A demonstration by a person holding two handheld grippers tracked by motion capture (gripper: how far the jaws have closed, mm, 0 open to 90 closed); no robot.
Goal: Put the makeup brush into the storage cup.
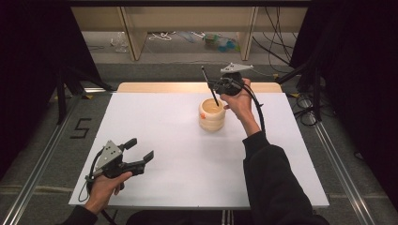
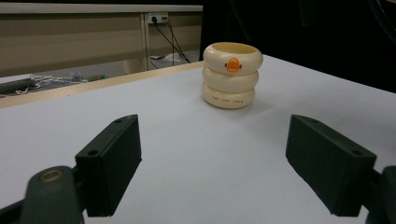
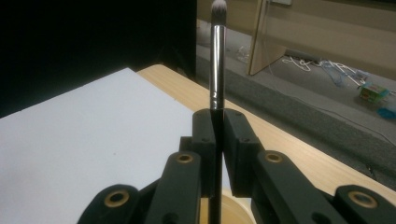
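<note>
At upper centre of the high view, the right tool (image 1: 217, 87) is clamped on a slim makeup brush (image 1: 209, 86), its lower end dipping into the cream ring-stacked holder (image 1: 211, 115) directly below on the white tabletop (image 1: 178, 159). At lower left, the left tool (image 1: 140, 152) rests with jaws spread wide, gripping nothing, well apart from the holder.

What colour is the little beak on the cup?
Orange, on the cream ringed plastic cup; the left gripper view shows it best.
</note>
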